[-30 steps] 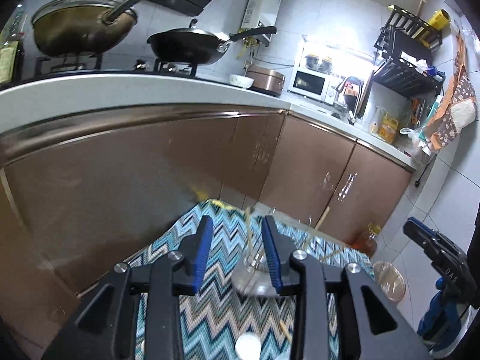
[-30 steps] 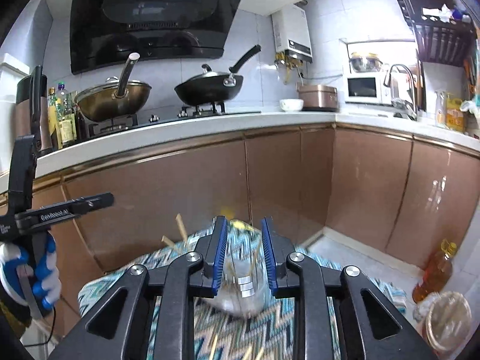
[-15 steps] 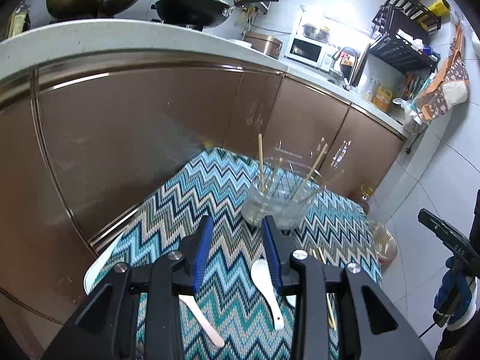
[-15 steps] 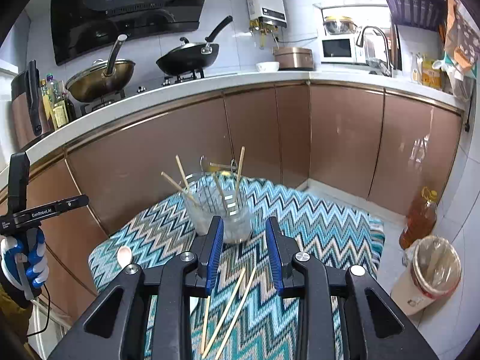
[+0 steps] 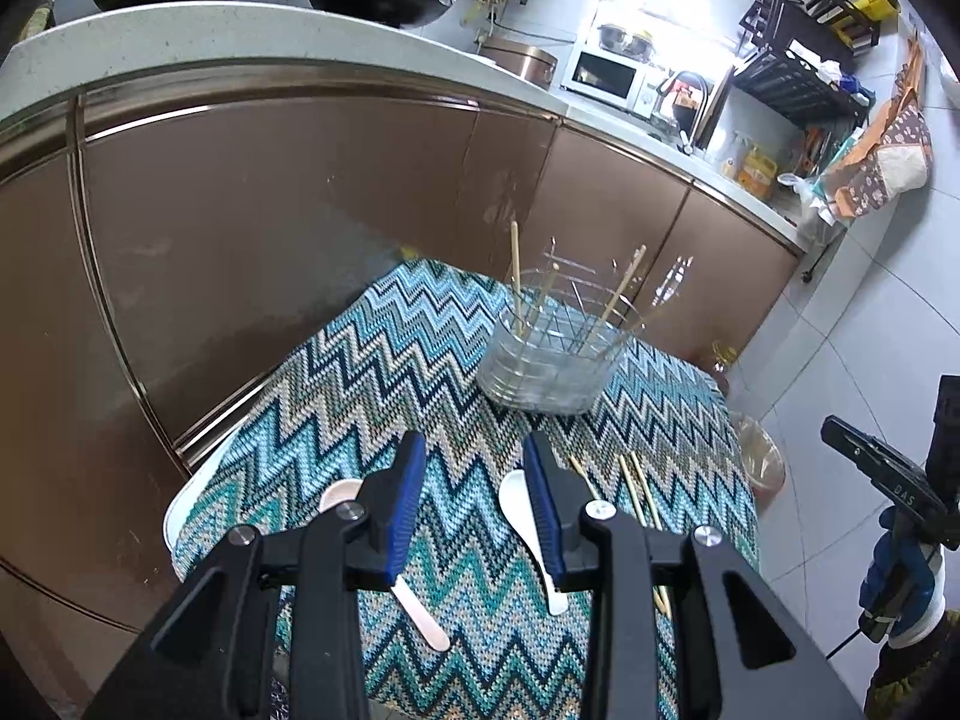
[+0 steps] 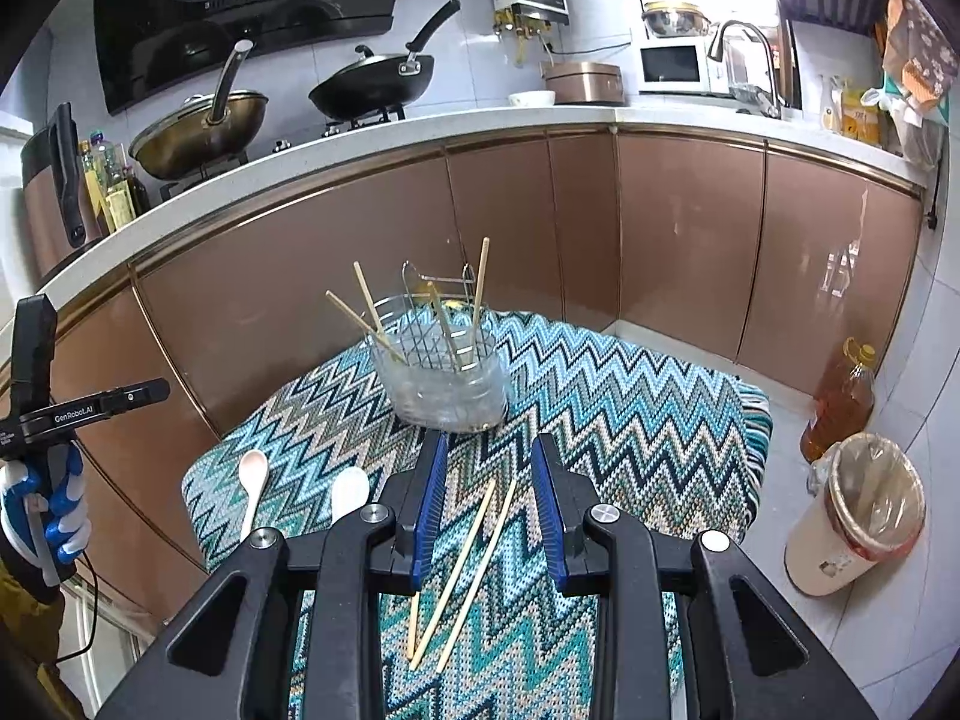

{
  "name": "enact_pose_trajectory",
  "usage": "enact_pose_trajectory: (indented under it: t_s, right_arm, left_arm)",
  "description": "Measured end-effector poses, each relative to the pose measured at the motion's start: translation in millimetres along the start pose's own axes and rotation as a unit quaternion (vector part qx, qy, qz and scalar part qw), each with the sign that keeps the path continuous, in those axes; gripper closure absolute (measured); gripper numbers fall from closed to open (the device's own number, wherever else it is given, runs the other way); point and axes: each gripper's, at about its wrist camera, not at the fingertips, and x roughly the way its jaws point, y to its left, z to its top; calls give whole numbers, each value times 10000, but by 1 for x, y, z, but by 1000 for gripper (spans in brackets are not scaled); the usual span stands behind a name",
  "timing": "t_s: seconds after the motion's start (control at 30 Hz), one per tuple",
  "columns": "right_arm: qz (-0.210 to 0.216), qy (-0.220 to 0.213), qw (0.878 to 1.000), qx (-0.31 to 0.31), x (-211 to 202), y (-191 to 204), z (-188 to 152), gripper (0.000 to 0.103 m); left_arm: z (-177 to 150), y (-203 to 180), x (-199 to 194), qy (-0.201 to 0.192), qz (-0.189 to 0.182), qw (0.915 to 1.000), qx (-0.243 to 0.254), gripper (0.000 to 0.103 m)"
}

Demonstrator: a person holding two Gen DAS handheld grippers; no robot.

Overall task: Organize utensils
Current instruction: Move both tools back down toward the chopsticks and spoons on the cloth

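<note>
Both grippers' jaws released, empty. Right gripper should straddle one chopstick just beneath, then clamp squarely.

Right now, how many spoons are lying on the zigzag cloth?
2. A pinkish spoon lies near the cloth's left edge; a white spoon lies beside it, partly behind the right gripper. More could be hidden under the grippers.

Left gripper jaws apart above zigzag cloth, white spoon, clear holder
</note>
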Motion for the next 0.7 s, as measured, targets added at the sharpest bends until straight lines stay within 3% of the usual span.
enact_pose_trajectory:
  t_s: [0.7]
  right_arm:
    - [73, 582, 9981, 179, 44, -15, -19, 74]
  left_arm:
    - [-10, 4, 50, 596, -101, 9981, -91, 71]
